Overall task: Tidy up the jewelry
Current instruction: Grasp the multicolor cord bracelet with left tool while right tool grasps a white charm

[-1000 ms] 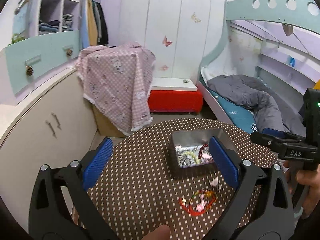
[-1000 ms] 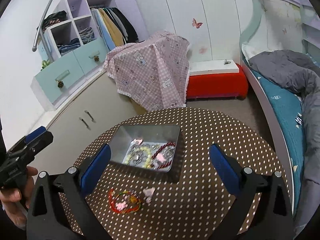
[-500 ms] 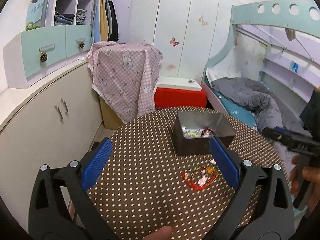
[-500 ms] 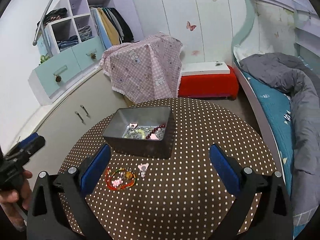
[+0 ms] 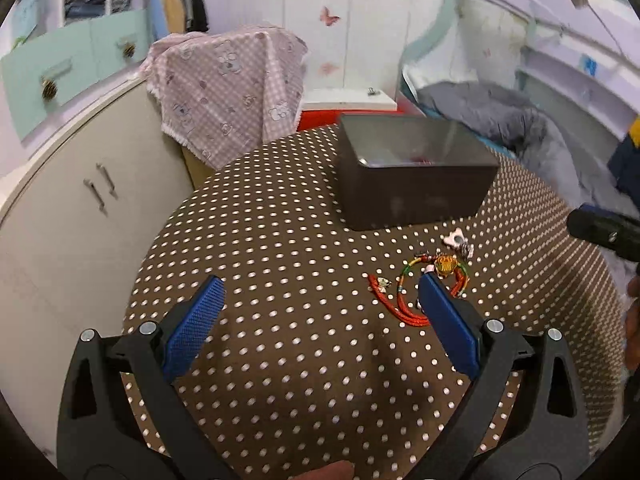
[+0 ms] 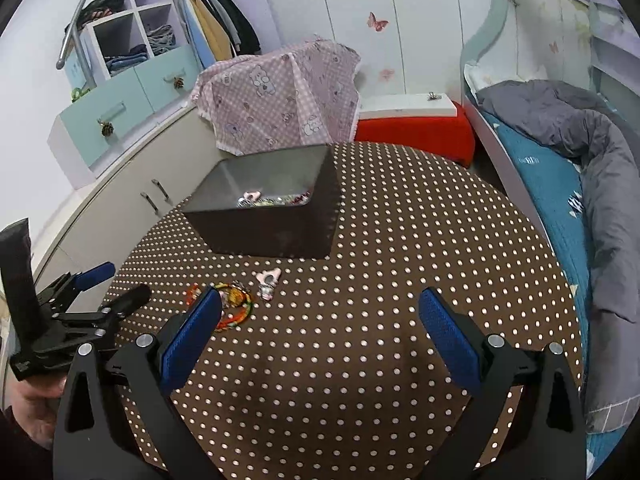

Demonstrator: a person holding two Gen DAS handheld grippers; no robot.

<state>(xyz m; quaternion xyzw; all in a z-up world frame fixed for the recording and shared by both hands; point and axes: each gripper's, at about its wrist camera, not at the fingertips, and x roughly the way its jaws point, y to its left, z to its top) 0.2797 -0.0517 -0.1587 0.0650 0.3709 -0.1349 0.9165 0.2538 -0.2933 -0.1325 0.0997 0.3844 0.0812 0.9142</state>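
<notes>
Kid's bedroom: round table in a brown polka-dot cloth, gray tin box on it with jewelry inside. Red cord bracelets and a pink charm lie loose just in front. Left gripper and right gripper both hover, jaws wide, empty. Bunk bed alongside, wardrobe behind.

Both grippers' fingers wide apart.

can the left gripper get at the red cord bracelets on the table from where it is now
Probably yes. The left gripper is open and low over the table, and the red cord bracelets lie loose beside its right finger, nothing covering them; the box sits farther back.
</notes>
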